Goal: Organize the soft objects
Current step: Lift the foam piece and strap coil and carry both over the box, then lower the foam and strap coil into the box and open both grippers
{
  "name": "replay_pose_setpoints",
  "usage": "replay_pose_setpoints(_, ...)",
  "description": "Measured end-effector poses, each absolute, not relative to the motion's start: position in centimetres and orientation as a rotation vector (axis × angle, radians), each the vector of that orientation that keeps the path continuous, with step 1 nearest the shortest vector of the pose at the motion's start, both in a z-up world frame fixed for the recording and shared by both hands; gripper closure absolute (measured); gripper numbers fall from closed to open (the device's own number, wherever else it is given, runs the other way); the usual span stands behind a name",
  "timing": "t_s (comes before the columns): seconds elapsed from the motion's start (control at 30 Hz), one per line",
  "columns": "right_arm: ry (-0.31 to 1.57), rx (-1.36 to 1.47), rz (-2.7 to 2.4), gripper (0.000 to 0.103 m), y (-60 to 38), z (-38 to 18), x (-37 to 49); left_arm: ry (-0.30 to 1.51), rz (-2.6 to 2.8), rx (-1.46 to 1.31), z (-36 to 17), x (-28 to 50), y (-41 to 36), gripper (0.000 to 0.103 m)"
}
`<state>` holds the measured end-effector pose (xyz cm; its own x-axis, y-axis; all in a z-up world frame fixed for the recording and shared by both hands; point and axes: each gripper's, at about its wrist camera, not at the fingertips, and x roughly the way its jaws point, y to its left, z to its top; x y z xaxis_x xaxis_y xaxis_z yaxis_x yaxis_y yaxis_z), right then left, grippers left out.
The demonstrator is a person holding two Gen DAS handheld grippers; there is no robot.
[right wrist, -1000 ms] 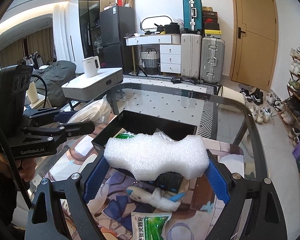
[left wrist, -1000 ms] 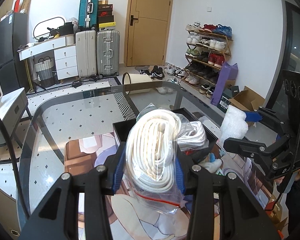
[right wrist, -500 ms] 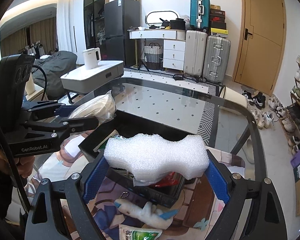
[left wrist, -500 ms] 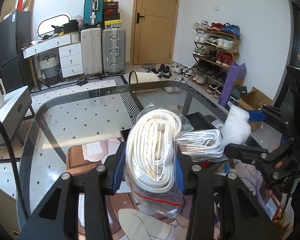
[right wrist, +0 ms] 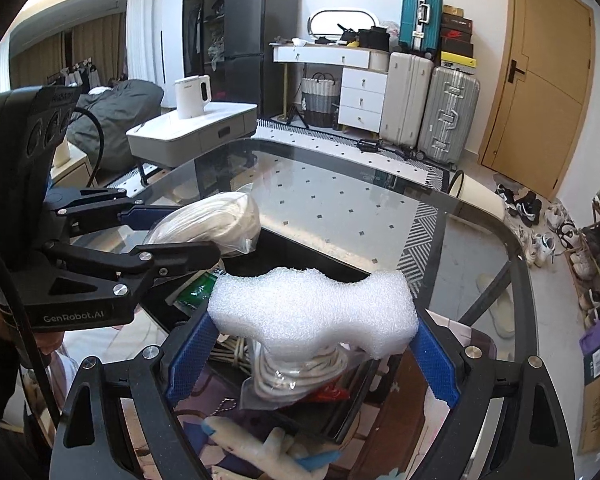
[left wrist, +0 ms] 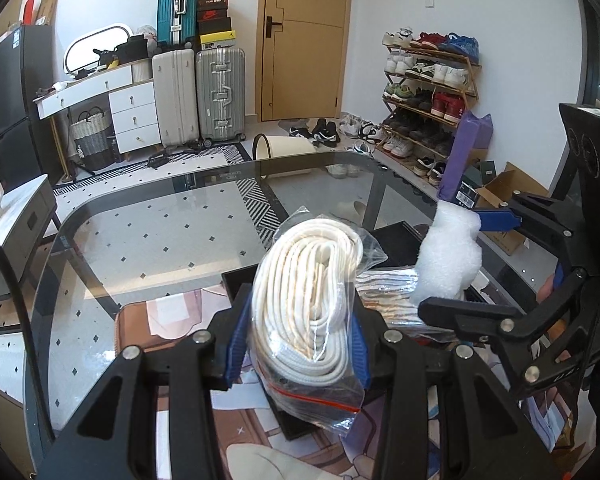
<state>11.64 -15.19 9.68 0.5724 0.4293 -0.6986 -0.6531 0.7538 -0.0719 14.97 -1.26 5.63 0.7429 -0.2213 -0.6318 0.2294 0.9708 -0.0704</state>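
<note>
My left gripper (left wrist: 298, 344) is shut on a clear zip bag of coiled white rope (left wrist: 312, 292) and holds it above the black tray (left wrist: 396, 236). That bag also shows in the right wrist view (right wrist: 216, 220). My right gripper (right wrist: 312, 344) is shut on a white foam block (right wrist: 312, 312), held over the tray (right wrist: 300, 252). The foam also shows in the left wrist view (left wrist: 450, 258). A second bag of white rope (right wrist: 296, 372) lies in the tray under the foam.
A glass table (left wrist: 148, 236) carries a printed mat (left wrist: 172, 312). A plush toy (right wrist: 268, 444) lies on the mat in front of the tray. A green packet (right wrist: 198, 288) sits in the tray. Suitcases (left wrist: 200, 92) and a shoe rack (left wrist: 428, 92) stand behind.
Both grippers have risen and moved forward over the tray, each still gripping its object. The tray and its rope bag now sit lower and closer in both views.
</note>
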Motion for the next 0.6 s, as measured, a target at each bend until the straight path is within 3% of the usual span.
replay_pose_setpoints(0.6,0.777,-0.461,0.734,0.012,-13.6,7.2,14.4,0.745,-0.265,0.028,3.7,17.0,-2.1,0.062)
